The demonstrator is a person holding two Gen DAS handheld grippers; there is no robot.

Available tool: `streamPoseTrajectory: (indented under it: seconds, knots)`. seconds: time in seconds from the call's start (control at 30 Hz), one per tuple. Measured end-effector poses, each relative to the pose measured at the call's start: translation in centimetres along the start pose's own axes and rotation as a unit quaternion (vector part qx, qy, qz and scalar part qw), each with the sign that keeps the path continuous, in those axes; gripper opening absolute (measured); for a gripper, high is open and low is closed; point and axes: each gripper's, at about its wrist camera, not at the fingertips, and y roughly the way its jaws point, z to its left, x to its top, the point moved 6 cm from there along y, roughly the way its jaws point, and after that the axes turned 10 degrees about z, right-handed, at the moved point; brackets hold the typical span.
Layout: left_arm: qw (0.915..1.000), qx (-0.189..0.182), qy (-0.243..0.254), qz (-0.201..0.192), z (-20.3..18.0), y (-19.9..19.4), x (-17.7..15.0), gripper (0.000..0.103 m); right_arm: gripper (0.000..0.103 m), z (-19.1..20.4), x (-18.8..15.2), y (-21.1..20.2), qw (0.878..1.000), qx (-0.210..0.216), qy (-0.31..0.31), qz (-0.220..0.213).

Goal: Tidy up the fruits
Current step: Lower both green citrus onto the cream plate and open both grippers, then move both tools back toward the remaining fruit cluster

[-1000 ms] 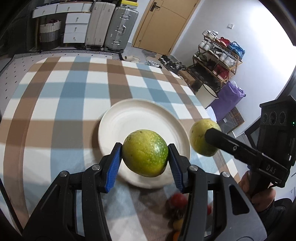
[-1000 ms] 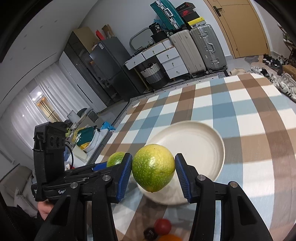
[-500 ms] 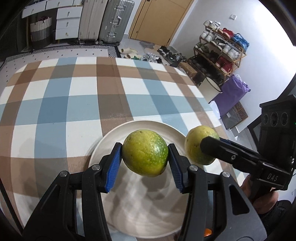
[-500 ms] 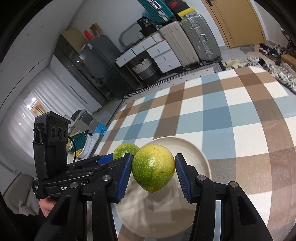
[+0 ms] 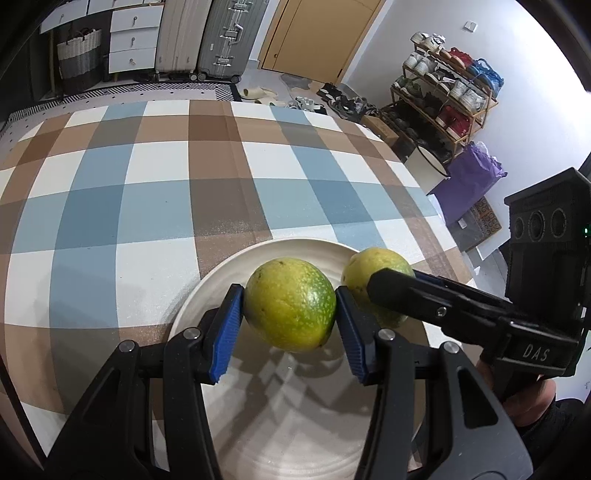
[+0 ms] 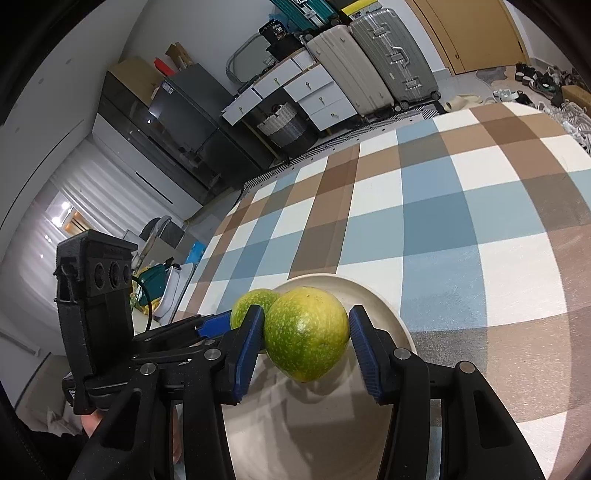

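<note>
Each claw, left (image 5: 290, 317) and right (image 6: 306, 343), is clenched across the middle of a round, firm-looking, probably smooth green fruit (image 5: 290, 304) (image 6: 306, 334) over the plate (image 5: 207, 280), so squeeze gently.

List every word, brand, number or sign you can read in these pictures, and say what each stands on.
"DAS": on the right gripper, by its handle, left wrist view.
"30": on a dark item atop the drawers, right wrist view.
White lettering on the left gripper body: cut off, unreadable.

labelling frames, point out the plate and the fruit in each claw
plate (image 5: 207, 291), left wrist view, bare far-left rim
left claw's fruit (image 5: 290, 304), left wrist view, front skin
right claw's fruit (image 6: 306, 334), right wrist view, front skin
</note>
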Motion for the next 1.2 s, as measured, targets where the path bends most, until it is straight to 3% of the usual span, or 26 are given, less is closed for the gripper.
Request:
streamPoseTrajectory:
  seconds: [0.47, 0.77, 1.0, 1.2]
  knots:
    - [0.9995, 0.012, -0.013, -0.027, 0.1, -4.2, -1.3, 0.053, 0.053, 1.5, -0.1, -3.6, 0.999, -0.01, -0.016, -0.038]
    - [0.9972, 0.045, 0.004, -0.059, -1.6, -8.7, -4.6, 0.053, 0.053, 3.7, -2.3, -6.9, 0.997, -0.028, -0.037, -0.066]
    - [0.9937, 0.073, 0.012, -0.084, -3.2, -11.8, -7.6, 0.053, 0.053, 6.0, -4.9, -9.1, 0.989, -0.082, -0.083, -0.093]
    - [0.9898, 0.091, 0.025, -0.107, -4.7, -14.5, -10.7, 0.057, 0.056, 7.6, -7.4, -10.6, 0.984, -0.099, -0.098, -0.111]
